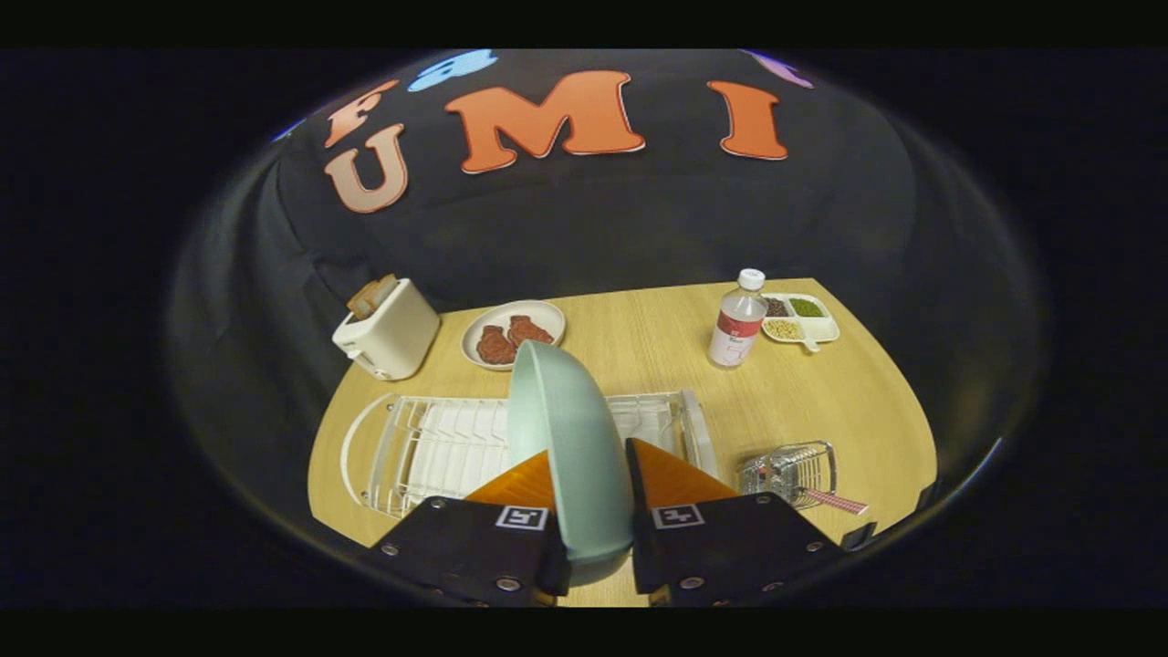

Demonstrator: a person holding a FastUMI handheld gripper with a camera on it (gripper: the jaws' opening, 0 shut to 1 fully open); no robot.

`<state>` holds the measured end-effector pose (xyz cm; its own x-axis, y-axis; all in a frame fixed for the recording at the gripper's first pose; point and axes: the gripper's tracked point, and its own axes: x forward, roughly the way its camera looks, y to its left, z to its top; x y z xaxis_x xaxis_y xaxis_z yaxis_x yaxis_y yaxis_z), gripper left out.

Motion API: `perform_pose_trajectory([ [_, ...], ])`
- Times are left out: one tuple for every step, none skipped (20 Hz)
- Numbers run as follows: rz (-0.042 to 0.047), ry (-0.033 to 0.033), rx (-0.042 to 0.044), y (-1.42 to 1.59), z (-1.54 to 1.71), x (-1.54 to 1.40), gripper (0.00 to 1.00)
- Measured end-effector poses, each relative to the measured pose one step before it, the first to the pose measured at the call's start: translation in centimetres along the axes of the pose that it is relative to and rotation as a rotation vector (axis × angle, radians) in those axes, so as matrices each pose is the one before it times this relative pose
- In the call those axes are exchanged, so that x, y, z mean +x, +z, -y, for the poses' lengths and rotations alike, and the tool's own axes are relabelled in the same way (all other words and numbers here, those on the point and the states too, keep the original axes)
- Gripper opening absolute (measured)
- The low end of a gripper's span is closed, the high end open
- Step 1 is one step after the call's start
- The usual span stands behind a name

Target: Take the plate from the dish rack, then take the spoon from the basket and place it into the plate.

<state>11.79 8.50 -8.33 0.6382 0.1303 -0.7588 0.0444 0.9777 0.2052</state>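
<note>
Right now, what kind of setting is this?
Probably a staged kitchen tabletop in a recording booth. A white dish rack, a toaster and a wire basket stand on a wooden table against black cloth. The gripper is shut on a pale green plate, held on edge.

We see the table [639, 338] lit warm and evenly from above, while the booth wall [639, 219] toward twelve o'clock falls dim. Strong fisheye bending curves the table edge, worst at three and nine o'clock. The plate [566, 438] shows soft sheen, slightly blurred near the gripper [598, 511], whose fingers clamp it.
</note>
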Motion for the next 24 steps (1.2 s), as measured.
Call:
perform_pose_trajectory([
  [0.01133,0.01930,0.00513,-0.105,0.084,-0.966,0.27],
  [0.01439,0.01741,0.00149,-0.122,0.040,-0.817,0.27],
  [0.01200,0.02098,0.00170,-0.287,-0.126,-1.038,0.27],
  [0.01085,0.02335,0.00652,-0.368,-0.164,-0.970,0.27],
  [0.00902,0.02505,0.00804,-0.413,-0.221,-1.024,0.27],
  [0.00762,0.02428,0.00850,-0.498,-0.140,-1.018,0.27],
  [0.00657,0.02162,0.00760,-0.550,-0.047,-1.037,0.27],
  [0.00706,0.01779,0.00564,-0.514,-0.019,-0.923,0.27],
  [0.00800,0.01453,0.00297,-0.547,0.102,-0.857,0.27],
  [0.00791,0.00891,0.00194,-0.457,0.139,-0.859,0.27],
  [0.00352,0.01097,-0.00263,-0.718,0.099,-0.866,0.27],
  [0.00536,0.01257,0.00230,-0.603,0.036,-0.838,0.27],
  [0.00165,0.01563,0.00441,-0.713,-0.089,-0.681,0.27],
  [0.00605,0.01661,0.01127,-0.592,-0.064,-0.544,0.27],
  [-0.00751,0.01230,0.01110,-0.860,-0.008,-0.444,0.27],
  [-0.00190,0.01136,0.00642,-0.803,-0.038,-0.407,0.27],
  [-0.00581,0.00385,0.00359,-0.783,0.077,-0.373,0.27],
  [-0.00533,0.00283,0.00463,-0.764,0.164,-0.158,0.27],
  [-0.00803,0.00397,0.00605,-0.933,0.050,-0.118,0.27],
  [-0.00793,0.00598,0.00766,-0.778,0.108,-0.002,0.27],
  [-0.00763,0.00810,0.00629,-0.745,0.015,-0.037,0.27],
  [-0.00973,0.00891,0.00838,-0.809,0.088,0.137,0.27],
  [-0.00870,0.00840,0.00821,-0.933,0.047,0.020,0.27],
  [-0.01252,0.00768,0.00777,-0.882,0.153,0.023,0.27],
])
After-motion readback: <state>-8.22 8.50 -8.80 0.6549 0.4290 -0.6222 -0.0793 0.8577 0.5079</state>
